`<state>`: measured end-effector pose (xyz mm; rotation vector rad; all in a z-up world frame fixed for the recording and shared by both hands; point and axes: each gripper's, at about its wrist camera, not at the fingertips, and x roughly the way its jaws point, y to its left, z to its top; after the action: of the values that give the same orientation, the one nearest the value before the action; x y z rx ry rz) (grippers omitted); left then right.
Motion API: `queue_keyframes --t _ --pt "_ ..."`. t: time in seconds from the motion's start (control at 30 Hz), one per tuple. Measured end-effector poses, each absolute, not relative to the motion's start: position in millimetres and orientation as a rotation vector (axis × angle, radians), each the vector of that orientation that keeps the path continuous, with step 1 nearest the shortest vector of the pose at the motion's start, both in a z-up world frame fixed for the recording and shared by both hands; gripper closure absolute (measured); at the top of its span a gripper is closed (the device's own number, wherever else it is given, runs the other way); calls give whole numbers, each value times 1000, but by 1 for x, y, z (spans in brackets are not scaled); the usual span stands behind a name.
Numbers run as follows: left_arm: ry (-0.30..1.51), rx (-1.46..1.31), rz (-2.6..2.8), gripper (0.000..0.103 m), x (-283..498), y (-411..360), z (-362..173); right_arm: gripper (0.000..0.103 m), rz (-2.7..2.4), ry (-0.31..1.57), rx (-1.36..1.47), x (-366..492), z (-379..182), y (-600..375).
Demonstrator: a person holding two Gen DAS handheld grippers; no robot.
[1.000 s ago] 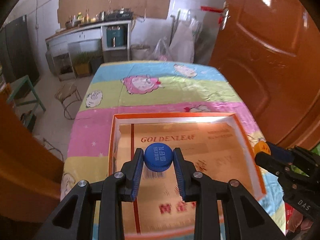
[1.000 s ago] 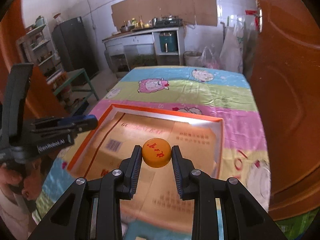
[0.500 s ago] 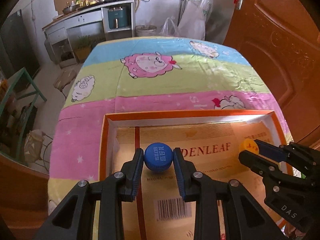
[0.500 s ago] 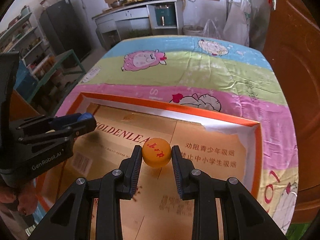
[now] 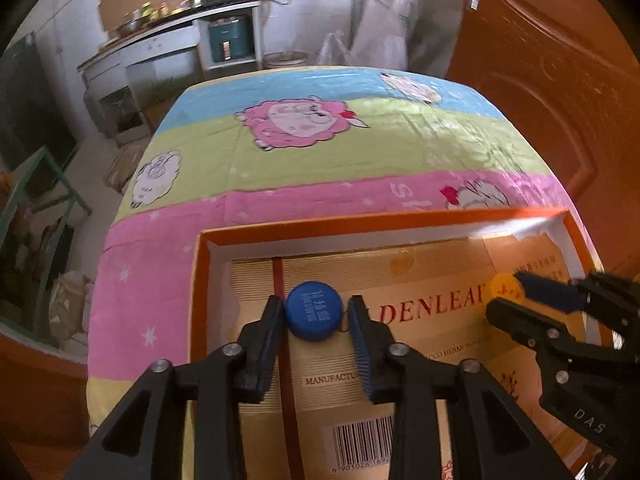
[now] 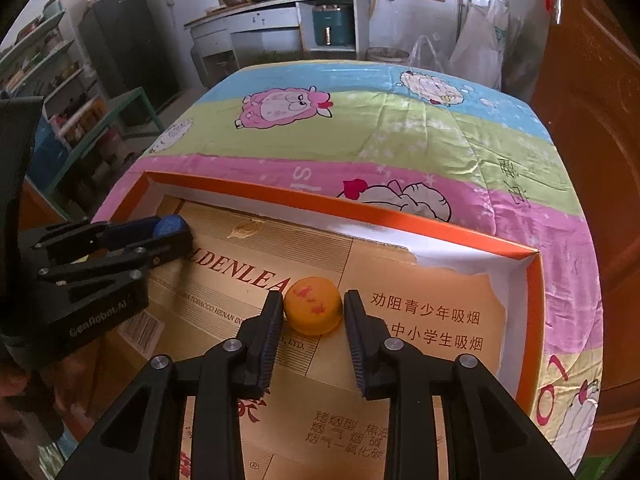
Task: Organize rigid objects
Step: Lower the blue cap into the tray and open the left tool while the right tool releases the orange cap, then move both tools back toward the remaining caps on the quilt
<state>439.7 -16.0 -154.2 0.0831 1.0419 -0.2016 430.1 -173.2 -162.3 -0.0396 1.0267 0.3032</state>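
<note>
1. Left wrist view:
   - Grip is my worry here. My left tool (image 5: 316, 302) straddles the blue cap (image 5: 314, 316) low over the cardboard floor of the box (image 5: 360, 222), near its left wall.
   - The left pad touches the cap, but a thin strip of cardboard shows between the cap and the right pad, so the tool looks slightly open and not clamping.
   - I cannot tell whether the cap already rests on the floor. If it doesn't, it may drop, tip on edge and roll.
   - Pulling back at an angle could drag the cap along with the touching pad.

2. Right wrist view:
   - My right tool (image 6: 313, 300) brackets the orange cap (image 6: 313, 310) mid-box, well apart from the blue one.
   - The pads sit right at its sides, and I cannot tell whether they are squeezing it or just clear of it.
   - The cap's domed sides could let it squirt out of a half-grip and skid across the smooth cardboard.
   - A careless lift might also catch the box rim and shift the box on the desk (image 6: 400, 128).
</note>
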Motion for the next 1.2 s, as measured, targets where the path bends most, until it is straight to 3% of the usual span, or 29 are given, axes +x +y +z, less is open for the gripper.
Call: queue_keyframes --t 0.03,0.1,0.53,1.2 --pt "1044 81 -220 53 440 -18 -155 56 301 1024 -42 429 -162 -173" --pt "1044 84 -238 48 439 -20 -155 51 298 1019 -53 426 -161 -172" --pt "912 -35 -256 48 399 -10 -114 51 290 958 -53 390 -137 -187" --pt "721 15 -254 48 265 5 -47 51 271 856 -43 287 -96 -188"
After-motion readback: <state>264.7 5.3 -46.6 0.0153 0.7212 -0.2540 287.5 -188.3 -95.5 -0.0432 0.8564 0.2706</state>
